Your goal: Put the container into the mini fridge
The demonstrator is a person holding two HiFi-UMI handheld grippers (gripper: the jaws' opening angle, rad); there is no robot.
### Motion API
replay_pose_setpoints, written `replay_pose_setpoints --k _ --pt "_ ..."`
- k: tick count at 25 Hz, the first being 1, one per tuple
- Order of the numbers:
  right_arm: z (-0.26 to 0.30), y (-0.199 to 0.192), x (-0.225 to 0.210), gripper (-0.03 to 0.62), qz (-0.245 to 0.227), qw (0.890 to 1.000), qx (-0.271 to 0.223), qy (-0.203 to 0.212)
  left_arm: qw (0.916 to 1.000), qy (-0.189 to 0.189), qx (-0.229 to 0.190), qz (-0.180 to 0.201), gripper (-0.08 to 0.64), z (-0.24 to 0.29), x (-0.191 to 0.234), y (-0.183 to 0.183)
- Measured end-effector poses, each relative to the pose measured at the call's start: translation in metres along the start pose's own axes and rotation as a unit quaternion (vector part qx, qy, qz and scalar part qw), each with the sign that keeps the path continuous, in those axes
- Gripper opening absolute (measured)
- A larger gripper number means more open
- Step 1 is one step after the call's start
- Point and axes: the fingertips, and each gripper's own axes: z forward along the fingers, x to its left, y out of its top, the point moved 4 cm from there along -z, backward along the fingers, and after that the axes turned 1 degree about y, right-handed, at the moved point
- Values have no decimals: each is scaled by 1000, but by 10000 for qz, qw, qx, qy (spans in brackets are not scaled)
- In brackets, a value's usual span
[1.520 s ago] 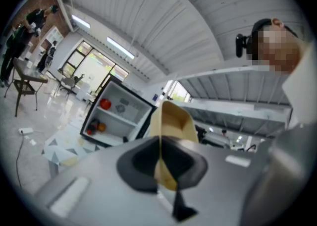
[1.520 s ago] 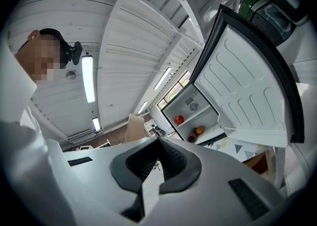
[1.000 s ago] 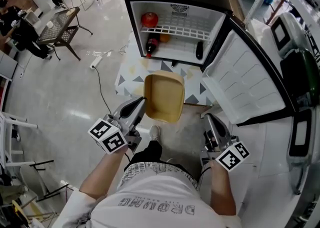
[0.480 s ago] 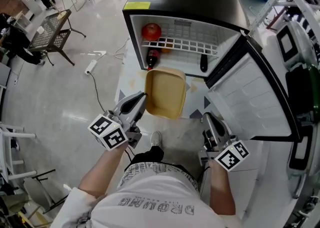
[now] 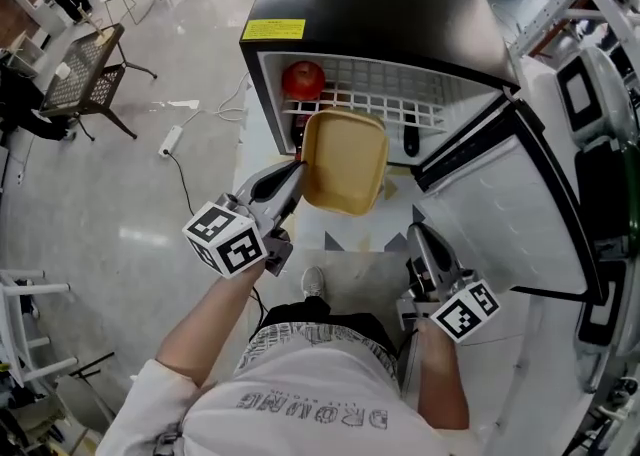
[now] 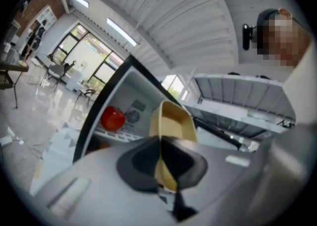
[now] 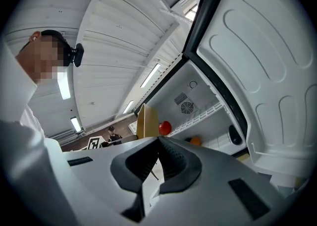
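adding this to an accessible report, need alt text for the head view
Seen from above, the left gripper holds a tan container by its rim in front of the open mini fridge, where a red fruit sits on the wire shelf. The right gripper is shut and empty, near the open door.

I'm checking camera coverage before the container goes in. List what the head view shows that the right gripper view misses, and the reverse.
Head view only: the fridge's yellow label and the cable on the floor. Right gripper view only: the fan vent and an orange fruit below the shelf. Both: the container, the red apple, the open door.
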Motion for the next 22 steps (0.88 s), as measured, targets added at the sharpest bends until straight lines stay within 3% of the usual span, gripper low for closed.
replay_pose_setpoints --k 10,18,22 --pt "18 12 -22 0 37 9999 -37 -92 9997 100 243 20 15 52 28 9" --pt "27 19 -49 0 221 9993 166 249 9968 600 502 169 15 100 34 13" --pt "28 17 -64 0 446 9973 324 494 9945 866 594 55 15 123 36 15"
